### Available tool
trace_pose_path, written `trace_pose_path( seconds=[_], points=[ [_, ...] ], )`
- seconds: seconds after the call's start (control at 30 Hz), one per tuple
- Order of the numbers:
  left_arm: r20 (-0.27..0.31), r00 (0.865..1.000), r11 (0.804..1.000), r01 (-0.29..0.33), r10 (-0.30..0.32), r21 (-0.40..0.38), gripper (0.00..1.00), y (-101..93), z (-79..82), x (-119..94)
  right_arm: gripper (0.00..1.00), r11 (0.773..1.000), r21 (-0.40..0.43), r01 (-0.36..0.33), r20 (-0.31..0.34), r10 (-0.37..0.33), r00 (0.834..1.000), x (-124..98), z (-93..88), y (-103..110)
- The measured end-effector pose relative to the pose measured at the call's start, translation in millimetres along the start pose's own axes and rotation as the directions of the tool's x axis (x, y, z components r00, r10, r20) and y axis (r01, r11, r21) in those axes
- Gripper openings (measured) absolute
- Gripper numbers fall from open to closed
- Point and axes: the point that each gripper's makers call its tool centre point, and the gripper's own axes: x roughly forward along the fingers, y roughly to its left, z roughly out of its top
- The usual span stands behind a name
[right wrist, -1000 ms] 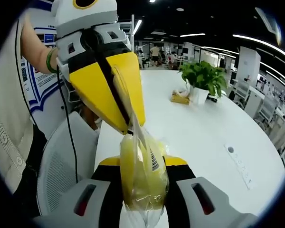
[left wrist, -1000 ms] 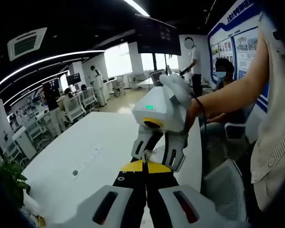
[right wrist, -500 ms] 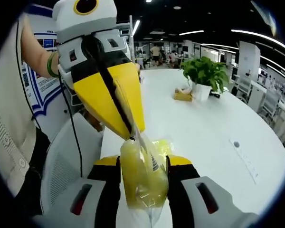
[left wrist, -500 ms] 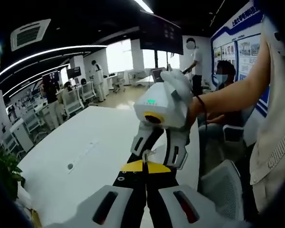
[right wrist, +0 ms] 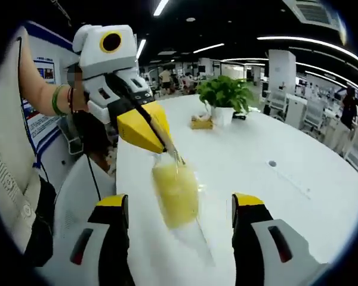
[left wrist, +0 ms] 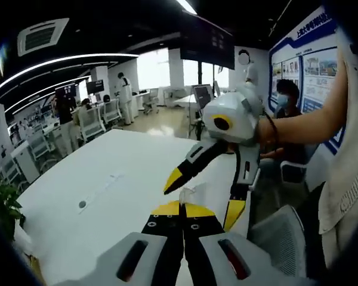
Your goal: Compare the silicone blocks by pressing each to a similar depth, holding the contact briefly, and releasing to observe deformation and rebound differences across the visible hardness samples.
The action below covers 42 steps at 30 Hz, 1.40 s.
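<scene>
My right tool [right wrist: 179,208] is spread wide; the bagged yellow silicone block [right wrist: 175,193], somewhat blurred, hangs between its jaws at twelve o'clock. My left tool [right wrist: 167,145] is pinching the bag's top. Beyond, at one o'clock, a potted plant [right wrist: 224,98] sits on the white desk [right wrist: 274,143].

My left claw [right wrist: 178,159] pinches the top of a clear bag [right wrist: 180,199], and the yellow block [right wrist: 175,194] inside is smeared by motion blur, so I cannot read its surface or any label. In the left gripper view my closed jaws hide almost all of the bag; only a sliver of its plastic shows above them. The small yellow item [right wrist: 200,123] beside the potted plant [right wrist: 224,97] on the tabletop [right wrist: 286,155] is too small to identify.
</scene>
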Motion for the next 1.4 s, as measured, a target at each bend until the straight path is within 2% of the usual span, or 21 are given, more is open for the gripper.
trace_pose_path(
  seconds=[0.13, 0.2, 0.3, 0.4, 0.6, 0.63, 0.77, 0.83, 0.97, 1.1, 1.13, 1.23, 1.33, 1.37, 1.4],
  points=[
    [-0.002, 1.0, 0.999, -0.011, 0.011, -0.032, 0.0, 2.1, -7.6, 13, 0.76, 0.987, 0.103, 0.12, 0.069, -0.128, 0.989, -36, -7.1, -15],
    [-0.006, 1.0, 0.998, -0.004, 0.003, -0.067, 0.0, 1.1, -13.8, 21, 0.78, 0.974, 0.14, 0.178, 0.104, -0.194, 0.976, -54, -9.6, -23],
    [-0.013, 1.0, 0.997, -0.009, 0.008, -0.077, 0.0, 0.1, -22.4, 32, 0.78, 0.951, 0.196, 0.238, 0.134, -0.266, 0.955, -78, -15.5, -26],
    [-0.019, 1.0, 0.996, -0.008, 0.006, -0.089, 0.0, -1.6, -31.9, 44, 0.77, 0.945, 0.207, 0.255, 0.133, -0.285, 0.949, -90, -23.0, -25],
    [-0.015, 1.0, 0.984, -0.004, 0.001, -0.178, 0.0, -3.8, -51.1, 68, 0.73, 0.928, 0.248, 0.278, 0.11, -0.312, 0.943, -102, -44.7, -21],
    [-0.01, 1.0, 0.974, 0.004, -0.006, -0.227, 0.0, -4.3, -55.1, 74, 0.73, 0.926, 0.255, 0.278, 0.107, -0.312, 0.944, -102, -47.6, -21],
    [0.017, 1.0, 0.947, -0.001, 0.007, -0.321, 0.0, 4.0, -66.4, 88, 0.71, 0.92, 0.279, 0.274, 0.081, -0.306, 0.949, -100, -60.5, -22],
    [0.015, 1.0, 0.94, -0.014, 0.02, -0.342, 0.0, 9.8, -72.7, 93, 0.7, 0.921, 0.283, 0.267, 0.079, -0.3, 0.951, -99, -62.3, -21],
    [0.029, 0.997, 0.887, -0.049, 0.07, -0.459, 0.0, 29.2, -87.2, 97, 0.69, 0.922, 0.297, 0.25, 0.08, -0.285, 0.955, -96, -66.5, -22],
    [0.02, 0.99, 0.838, -0.107, 0.139, -0.536, 0.0, 52.3, -104.6, 92, 0.69, 0.92, 0.315, 0.234, 0.079, -0.271, 0.959, -89, -70.5, -23],
    [0.013, 0.986, 0.818, -0.133, 0.169, -0.56, 0.0, 60.2, -111.4, 91, 0.68, 0.92, 0.315, 0.232, 0.076, -0.269, 0.96, -88, -71.2, -23],
    [0.011, 0.977, 0.767, -0.162, 0.215, -0.621, 0.0, 73.4, -124.8, 90, 0.69, 0.922, 0.318, 0.219, 0.068, -0.253, 0.965, -84, -74.1, -25],
    [0.003, 0.968, 0.706, -0.18, 0.25, -0.685, 0.0, 82.9, -137.9, 94, 0.68, 0.922, 0.317, 0.221, 0.055, -0.25, 0.967, -84, -77.3, -28],
    [0.004, 0.967, 0.698, -0.181, 0.254, -0.693, 0.0, 85.1, -140.7, 96, 0.68, 0.922, 0.319, 0.22, 0.053, -0.249, 0.967, -84, -77.8, -30],
    [-0.008, 0.963, 0.666, -0.193, 0.27, -0.721, 0.0, 88.0, -146.0, 98, 0.68, 0.921, 0.322, 0.218, 0.051, -0.247, 0.968, -84, -78.0, -31]
  ],
)
